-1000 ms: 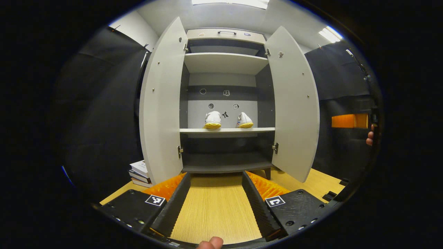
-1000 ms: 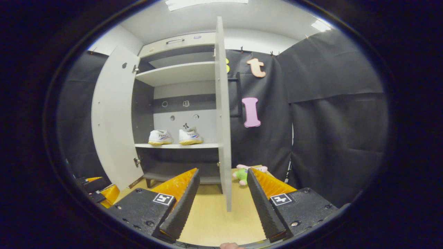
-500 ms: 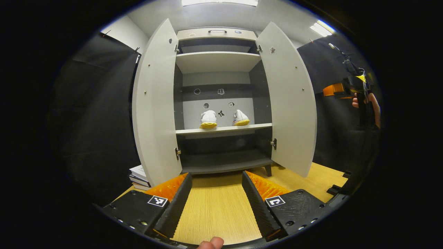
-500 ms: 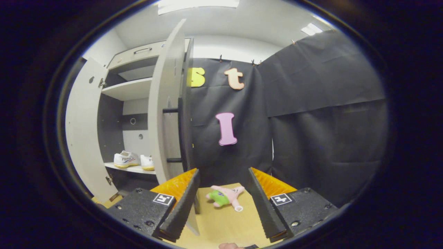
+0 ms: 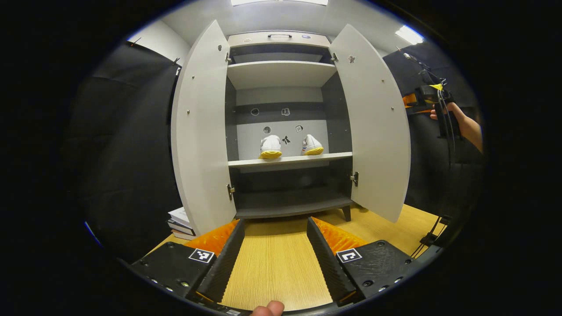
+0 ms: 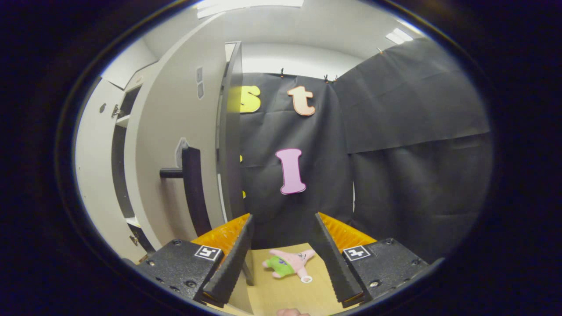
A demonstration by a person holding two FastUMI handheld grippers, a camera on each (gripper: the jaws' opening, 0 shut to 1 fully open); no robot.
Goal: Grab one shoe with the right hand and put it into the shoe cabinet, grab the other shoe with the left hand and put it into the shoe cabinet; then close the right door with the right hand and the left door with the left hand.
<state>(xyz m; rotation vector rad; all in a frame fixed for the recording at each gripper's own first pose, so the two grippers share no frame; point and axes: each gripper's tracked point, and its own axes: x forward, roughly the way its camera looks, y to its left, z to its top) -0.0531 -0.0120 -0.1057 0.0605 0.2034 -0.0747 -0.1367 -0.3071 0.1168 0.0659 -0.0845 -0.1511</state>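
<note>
Ridged pads on right gripper spread apart, nothing held, just behind right door near its handle. Left gripper open too. Door's a stiff light panel imo, push the outer face. Shoes already on shelf.

Left gripper view faces the open cabinet squarely from back; right gripper view, apparently nearer, sees its right door edge-on.
</note>
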